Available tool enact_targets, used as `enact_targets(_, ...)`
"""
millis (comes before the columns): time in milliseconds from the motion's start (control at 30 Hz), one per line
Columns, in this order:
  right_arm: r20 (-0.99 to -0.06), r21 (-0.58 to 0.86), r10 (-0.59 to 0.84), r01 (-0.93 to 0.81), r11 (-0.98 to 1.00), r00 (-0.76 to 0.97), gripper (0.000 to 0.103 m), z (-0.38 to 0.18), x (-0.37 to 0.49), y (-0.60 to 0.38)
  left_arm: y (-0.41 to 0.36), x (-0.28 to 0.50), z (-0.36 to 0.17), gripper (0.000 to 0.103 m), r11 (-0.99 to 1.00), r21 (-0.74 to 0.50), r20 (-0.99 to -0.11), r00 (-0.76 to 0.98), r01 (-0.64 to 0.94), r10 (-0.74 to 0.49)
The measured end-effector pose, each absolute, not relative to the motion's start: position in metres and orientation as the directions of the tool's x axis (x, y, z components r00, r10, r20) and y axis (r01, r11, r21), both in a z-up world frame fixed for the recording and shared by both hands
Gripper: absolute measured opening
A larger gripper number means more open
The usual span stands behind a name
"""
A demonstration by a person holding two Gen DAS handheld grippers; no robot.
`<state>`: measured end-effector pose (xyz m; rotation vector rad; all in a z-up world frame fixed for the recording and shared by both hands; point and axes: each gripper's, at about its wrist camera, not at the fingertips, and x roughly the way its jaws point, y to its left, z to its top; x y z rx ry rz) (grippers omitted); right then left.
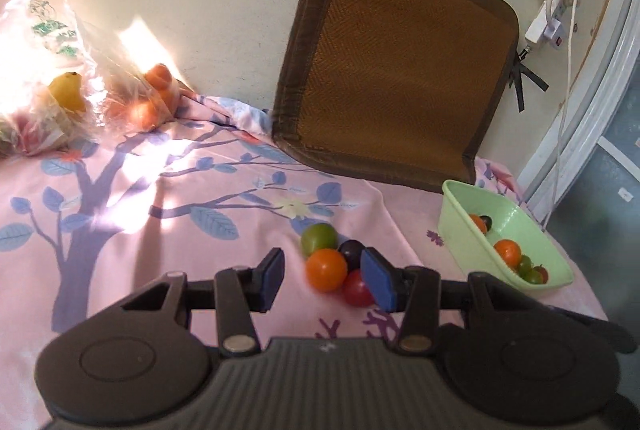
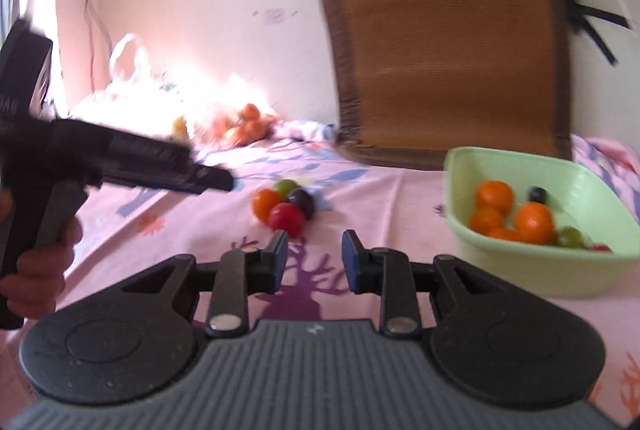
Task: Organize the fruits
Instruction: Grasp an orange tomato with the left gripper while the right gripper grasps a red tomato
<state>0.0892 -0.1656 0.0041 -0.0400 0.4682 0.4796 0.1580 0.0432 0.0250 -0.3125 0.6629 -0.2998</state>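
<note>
On pink cloth [image 1: 200, 230], four small fruits [image 1: 326, 269] cluster: green, orange, purple, red.

Pale green basin [image 2: 592, 186]; pink sheet [image 1: 224, 198] with purple tree print.

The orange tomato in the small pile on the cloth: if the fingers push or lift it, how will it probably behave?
The orange tomato looks round and glossy, so it may roll or slip. It touches the red tomato and the dark fruit, which a push would probably scatter. The soft cloth may slow rolling.
</note>
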Motion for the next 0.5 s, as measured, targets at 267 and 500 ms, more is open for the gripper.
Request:
enact_targets(267,-0.553,0.075,0.442,-0.486,0.871,0.706,0.033,-0.009,0.139,-0.122,0.044,0.190,0.009,0.049,0.869,-0.470,-0.581,0.686,0.156,-0.438)
enact_targets(500,-0.576,0.078,0.437,-0.486,0.870,0.691,0.031,-0.015,0.148,-0.115,0.046,0.182,-0.001,0.029,0.856,-0.500,-0.586,0.676,0.132,-0.447)
